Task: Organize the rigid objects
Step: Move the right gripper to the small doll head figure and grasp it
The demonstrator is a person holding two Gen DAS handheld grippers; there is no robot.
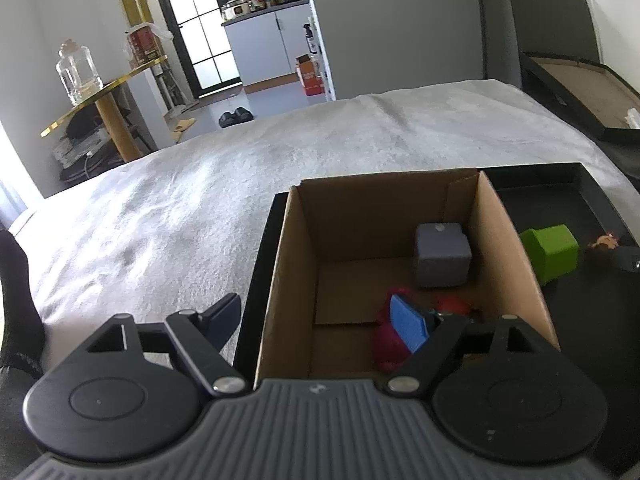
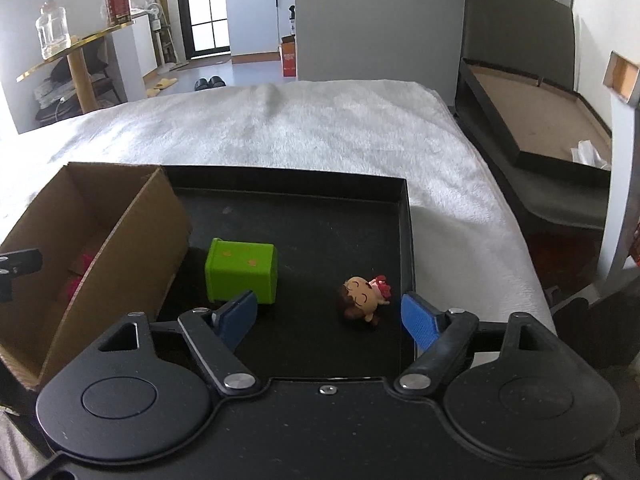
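While the left tool [image 1: 320, 320] hangs released over the box [image 1: 504, 216], the right tool [image 2: 330, 312], also released and empty, is nearer the doll [image 2: 362, 298]: it lies on the tray [image 2: 288, 220] at about 1 o'clock, block [image 2: 240, 276] at 11.

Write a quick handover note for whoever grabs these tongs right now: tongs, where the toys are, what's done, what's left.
Left tongs: open, empty, straddling the near left wall of the cardboard box.
Right tongs: open, empty, above the black tray, doll ahead between the fingers.
Done: grey cube and a red toy are in the box.
Left: green cube and the doll, both lying on the tray beside the box.
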